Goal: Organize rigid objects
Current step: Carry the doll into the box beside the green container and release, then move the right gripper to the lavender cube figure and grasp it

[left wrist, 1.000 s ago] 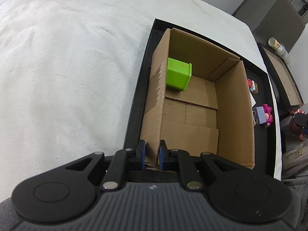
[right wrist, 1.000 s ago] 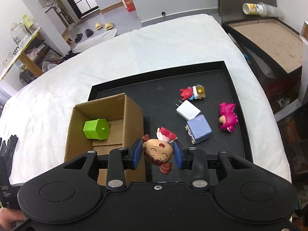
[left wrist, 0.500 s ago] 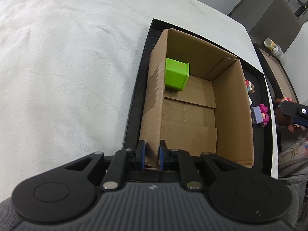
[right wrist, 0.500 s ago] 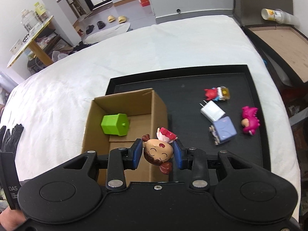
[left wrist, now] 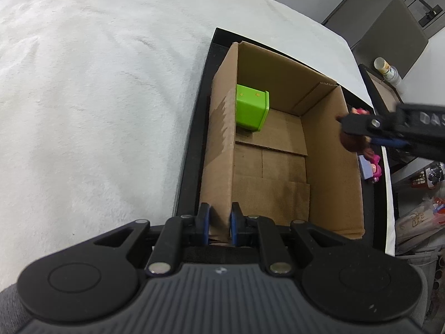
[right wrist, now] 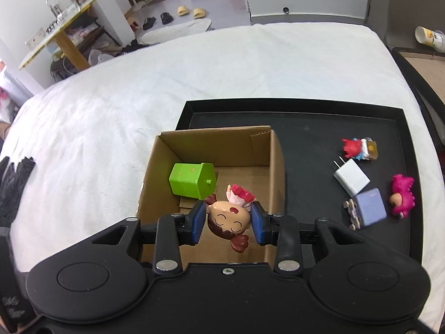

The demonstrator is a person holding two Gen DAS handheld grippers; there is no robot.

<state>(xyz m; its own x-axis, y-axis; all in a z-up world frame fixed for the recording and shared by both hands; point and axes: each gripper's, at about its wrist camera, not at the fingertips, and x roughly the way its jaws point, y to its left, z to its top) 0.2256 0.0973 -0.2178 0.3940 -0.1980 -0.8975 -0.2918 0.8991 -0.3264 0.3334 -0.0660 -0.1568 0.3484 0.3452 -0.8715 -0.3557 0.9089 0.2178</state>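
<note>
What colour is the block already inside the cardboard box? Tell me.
Bright green block with small orange dots; the right wrist view shows it best.

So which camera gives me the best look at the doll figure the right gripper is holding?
The right wrist view: the doll figure sits face-on, sharp, clamped between the right gripper's blue pads above the cardboard box. The left wrist view shows only a blurred brown-and-pink bit of it behind the box's far wall.
</note>
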